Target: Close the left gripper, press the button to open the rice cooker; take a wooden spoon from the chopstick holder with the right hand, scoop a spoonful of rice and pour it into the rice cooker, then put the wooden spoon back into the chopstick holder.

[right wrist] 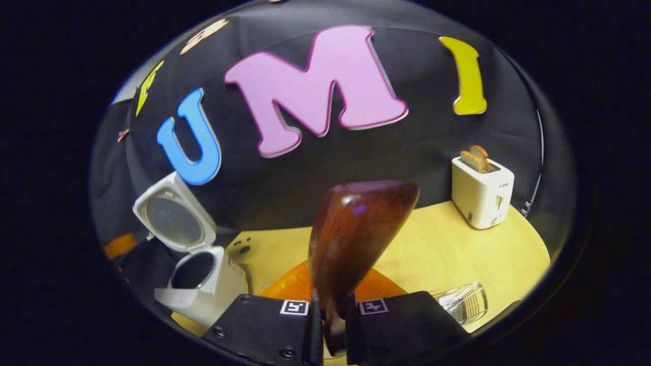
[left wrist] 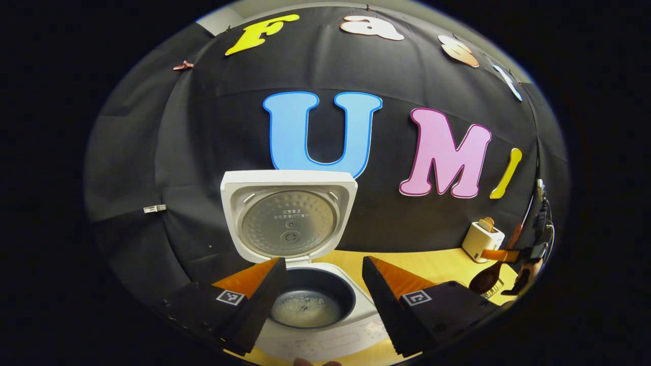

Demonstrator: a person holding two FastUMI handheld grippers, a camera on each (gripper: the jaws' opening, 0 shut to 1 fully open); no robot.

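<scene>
The white rice cooker (left wrist: 325, 338) stands open just below my left gripper (left wrist: 323, 262), with its lid (left wrist: 290, 218) upright. Pale rice (left wrist: 305, 310) lies in the bottom of the dark inner pot. My left gripper's fingers stand wide apart over the pot with nothing between them. My right gripper (right wrist: 333, 305) is shut on the handle of a dark wooden spoon (right wrist: 356, 239), whose bowl points up and away from me. In the left gripper view the spoon (left wrist: 487, 277) hangs at the far right above the table. The chopstick holder (right wrist: 463, 302) lies low on the right.
A white toaster (right wrist: 480, 190) with bread slices stands at the back right of the yellow table (right wrist: 437, 249). The open cooker (right wrist: 203, 277) sits at the table's left. Black cloth walls the back and both sides.
</scene>
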